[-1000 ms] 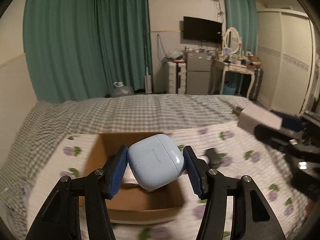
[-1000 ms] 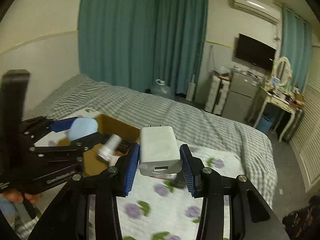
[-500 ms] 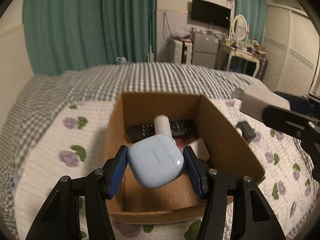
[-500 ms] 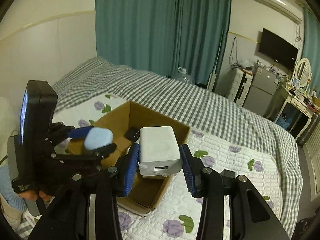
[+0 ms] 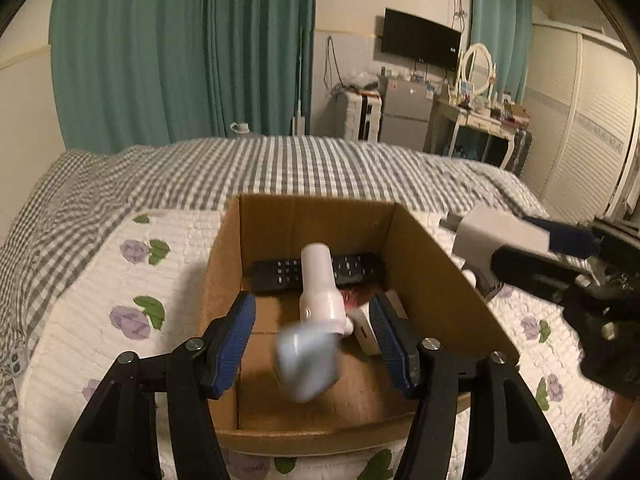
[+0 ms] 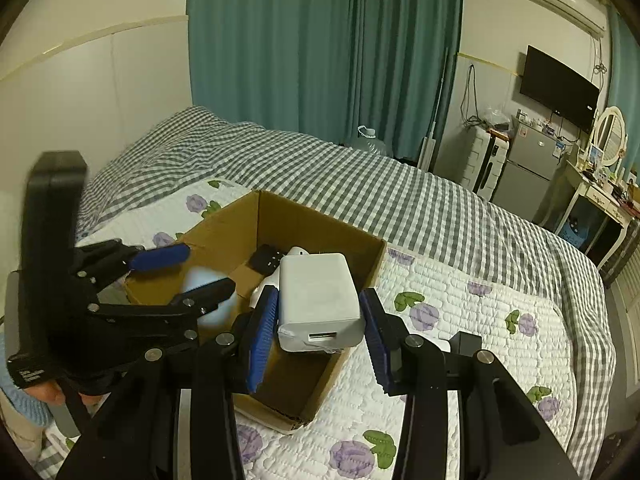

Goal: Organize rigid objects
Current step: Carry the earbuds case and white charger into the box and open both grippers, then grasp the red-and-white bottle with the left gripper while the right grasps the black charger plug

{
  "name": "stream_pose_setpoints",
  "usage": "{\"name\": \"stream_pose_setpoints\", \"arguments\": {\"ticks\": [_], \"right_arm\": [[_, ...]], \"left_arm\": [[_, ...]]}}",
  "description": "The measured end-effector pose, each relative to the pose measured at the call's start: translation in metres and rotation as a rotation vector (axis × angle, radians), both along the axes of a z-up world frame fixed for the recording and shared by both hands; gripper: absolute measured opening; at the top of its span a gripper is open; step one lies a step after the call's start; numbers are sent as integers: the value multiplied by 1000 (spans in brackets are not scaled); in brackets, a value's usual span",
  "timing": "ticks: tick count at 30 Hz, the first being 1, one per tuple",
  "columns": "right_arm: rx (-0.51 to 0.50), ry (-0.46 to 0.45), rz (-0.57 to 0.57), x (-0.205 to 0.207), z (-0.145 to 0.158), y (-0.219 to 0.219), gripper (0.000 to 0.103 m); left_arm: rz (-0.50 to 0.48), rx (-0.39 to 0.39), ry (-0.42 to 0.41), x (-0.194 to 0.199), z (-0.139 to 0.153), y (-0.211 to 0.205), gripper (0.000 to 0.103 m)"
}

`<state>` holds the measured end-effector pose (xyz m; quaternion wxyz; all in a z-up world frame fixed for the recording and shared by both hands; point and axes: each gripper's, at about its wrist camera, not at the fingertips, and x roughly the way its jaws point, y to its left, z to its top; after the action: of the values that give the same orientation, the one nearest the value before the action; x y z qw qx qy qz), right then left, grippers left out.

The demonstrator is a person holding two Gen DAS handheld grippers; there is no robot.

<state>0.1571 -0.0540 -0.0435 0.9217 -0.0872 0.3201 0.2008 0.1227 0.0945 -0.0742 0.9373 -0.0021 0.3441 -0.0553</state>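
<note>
Box [image 5: 420, 264]: matt brown cardboard. Charger [image 6: 318, 300]: smooth white plastic. Quilt [image 5: 100, 300]: stitched floral cloth. Gripper pads [image 6: 264, 336]: ribbed blue.
</note>
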Motion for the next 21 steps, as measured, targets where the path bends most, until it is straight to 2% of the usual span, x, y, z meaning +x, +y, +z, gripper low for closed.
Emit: {"name": "stream_pose_setpoints", "arguments": {"ticks": [6, 8, 16, 17, 18, 20, 21], "right_arm": [[8, 16, -5, 7, -7, 5, 41], [9, 27, -2, 10, -13, 10, 41], [19, 77, -3, 22, -38, 25, 40], [29, 71, -9, 20, -37, 22, 46], [32, 61, -18, 19, -35, 20, 60], [55, 37, -37, 14, -26, 8, 75], [68, 30, -40, 13, -21, 2, 76]], "left_arm": [[42, 5, -18, -4, 5, 11, 64], [33, -12, -28, -8, 8, 17, 65], [59, 6, -42, -13, 9, 23, 67], [60, 15, -45, -14, 9, 22, 67], [59, 20, -46, -15, 9, 21, 67], [59, 29, -42, -17, 9, 19, 67], [58, 34, -40, -19, 10, 16, 67]]}}
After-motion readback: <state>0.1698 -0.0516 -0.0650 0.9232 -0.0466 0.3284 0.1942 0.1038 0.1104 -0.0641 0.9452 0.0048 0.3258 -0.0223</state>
